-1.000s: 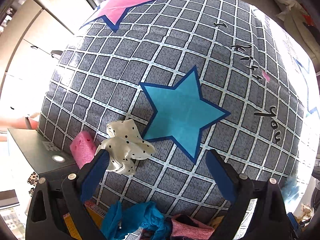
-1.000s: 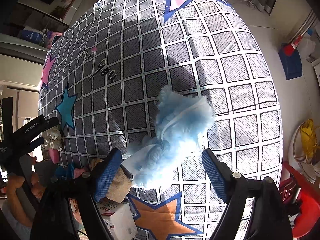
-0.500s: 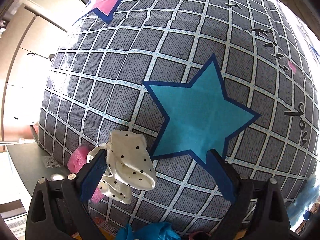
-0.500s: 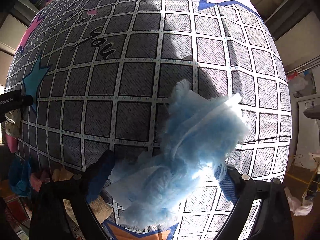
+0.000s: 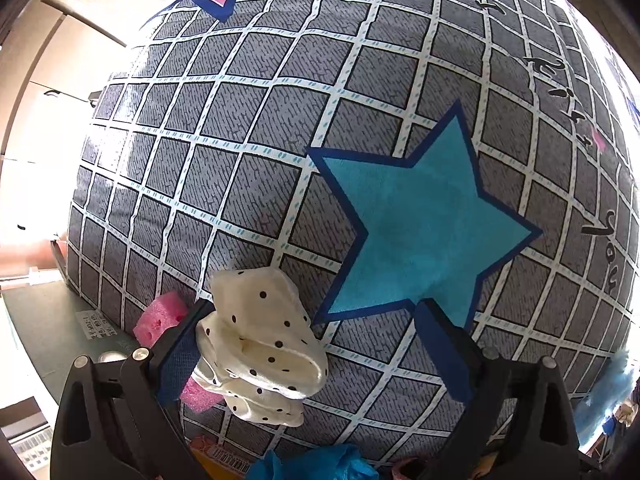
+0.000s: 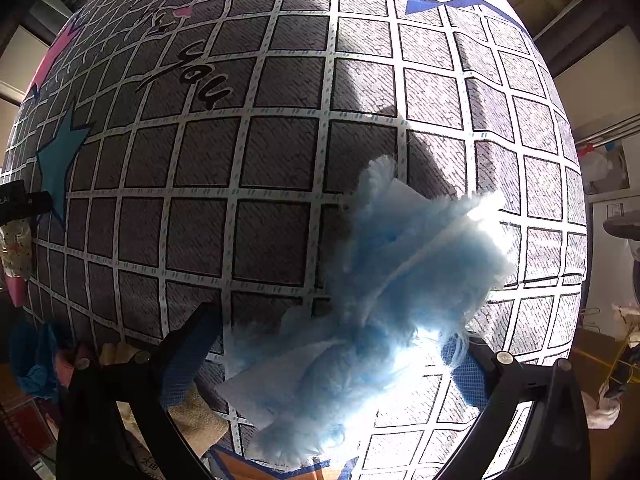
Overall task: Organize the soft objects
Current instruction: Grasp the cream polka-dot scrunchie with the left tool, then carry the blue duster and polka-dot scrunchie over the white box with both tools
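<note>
A cream cloth with black dots (image 5: 260,344) lies on the grey checked bedspread (image 5: 280,128) near its front edge. My left gripper (image 5: 316,344) is open around it, the left finger (image 5: 180,348) touching the cloth. A fluffy light-blue cloth (image 6: 384,288) lies on the bedspread (image 6: 240,160) in the right wrist view. My right gripper (image 6: 332,360) is open and straddles its near end. The left gripper and dotted cloth show at the far left of the right wrist view (image 6: 16,240).
A pink foam piece (image 5: 160,320) sits by the bed's edge behind the left finger. Blue fabric (image 5: 320,464) and other items lie below the bed's front edge. A beige cloth (image 6: 192,412) lies under the right gripper's left finger. A dark cabinet top (image 5: 44,320) stands at left.
Both grippers have moved forward and down toward the bed. The dotted cloth now sits between the left fingers; the blue cloth fills the space between the right fingers. Both stay open.
</note>
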`<state>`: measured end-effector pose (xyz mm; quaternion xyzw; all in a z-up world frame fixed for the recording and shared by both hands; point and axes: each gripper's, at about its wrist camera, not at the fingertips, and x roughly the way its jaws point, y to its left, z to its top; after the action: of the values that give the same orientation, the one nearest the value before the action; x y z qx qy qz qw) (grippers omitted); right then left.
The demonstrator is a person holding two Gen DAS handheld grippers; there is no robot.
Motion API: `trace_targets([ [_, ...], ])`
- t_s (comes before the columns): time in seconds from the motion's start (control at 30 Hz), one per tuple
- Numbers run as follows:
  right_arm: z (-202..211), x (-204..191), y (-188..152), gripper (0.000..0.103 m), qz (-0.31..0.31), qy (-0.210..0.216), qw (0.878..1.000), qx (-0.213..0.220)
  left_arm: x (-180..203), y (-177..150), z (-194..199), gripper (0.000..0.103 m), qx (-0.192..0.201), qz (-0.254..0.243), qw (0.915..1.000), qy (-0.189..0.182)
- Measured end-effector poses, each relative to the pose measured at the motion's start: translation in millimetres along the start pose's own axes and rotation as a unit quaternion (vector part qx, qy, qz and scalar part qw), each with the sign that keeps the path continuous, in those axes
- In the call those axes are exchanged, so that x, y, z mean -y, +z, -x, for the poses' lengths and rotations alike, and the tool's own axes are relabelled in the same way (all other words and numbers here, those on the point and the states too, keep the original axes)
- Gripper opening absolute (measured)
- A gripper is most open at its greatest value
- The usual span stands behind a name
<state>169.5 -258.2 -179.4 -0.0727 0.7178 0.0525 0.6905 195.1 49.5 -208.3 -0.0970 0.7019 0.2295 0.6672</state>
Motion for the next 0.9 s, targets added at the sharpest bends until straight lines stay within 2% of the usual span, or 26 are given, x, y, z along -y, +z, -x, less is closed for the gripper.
trace_targets([
  [0.03,0.8,-0.5,0.5,0.101,0.002,-0.002,1.0,0.0,1.3,-0.9,-2.3,0.097,-0.006,-0.002,1.0,-0.007],
  [0.1,9.4,-2.1,-2.3,0.087,0.008,0.0,1.0,0.011,2.7,-5.1,-2.2,0.091,-0.009,-0.006,0.9997,-0.022],
  [0.13,14.1,-3.7,-3.0,0.069,0.016,0.003,1.0,0.018,7.4,-10.7,-0.6,0.082,-0.01,-0.004,0.9994,-0.032],
  [0.17,18.6,-4.7,-3.3,0.048,0.025,0.004,0.999,0.024,9.4,-14.0,1.3,0.064,-0.011,-0.002,0.9988,-0.047],
  [0.2,20.5,-4.6,-2.7,0.041,0.03,0.008,0.999,0.025,11.4,-17.3,3.8,0.05,-0.011,-0.004,0.9976,-0.068],
  [0.23,20.9,-2.5,-2.2,0.037,0.029,0.016,0.999,0.023,16.0,-20.9,6.4,0.028,-0.011,-0.014,0.9971,-0.074],
  [0.27,21.4,0.8,-2.0,0.033,0.023,0.024,0.999,0.021,21.5,-25.0,8.1,0.026,-0.009,-0.029,0.9967,-0.075],
  [0.33,23.6,10.8,-2.0,0.032,0.003,0.049,0.999,0.017,26.0,-33.9,13.2,0.021,-0.003,-0.044,0.994,-0.1],
  [0.5,46.5,30.3,-9.4,0.032,-0.036,0.101,0.994,0.035,31.5,-62.2,36.2,0.021,0.015,-0.04,0.9873,-0.153],
  [0.73,75.7,26.5,-33.7,0.032,-0.044,0.124,0.99,0.042,61.5,-106.2,94.1,0.021,0.069,-0.117,0.9747,-0.178],
  [0.9,97.2,13.9,-59.2,0.032,-0.049,0.131,0.989,0.051,52.6,-129.7,118.5,0.021,0.09,-0.164,0.9629,-0.194],
])
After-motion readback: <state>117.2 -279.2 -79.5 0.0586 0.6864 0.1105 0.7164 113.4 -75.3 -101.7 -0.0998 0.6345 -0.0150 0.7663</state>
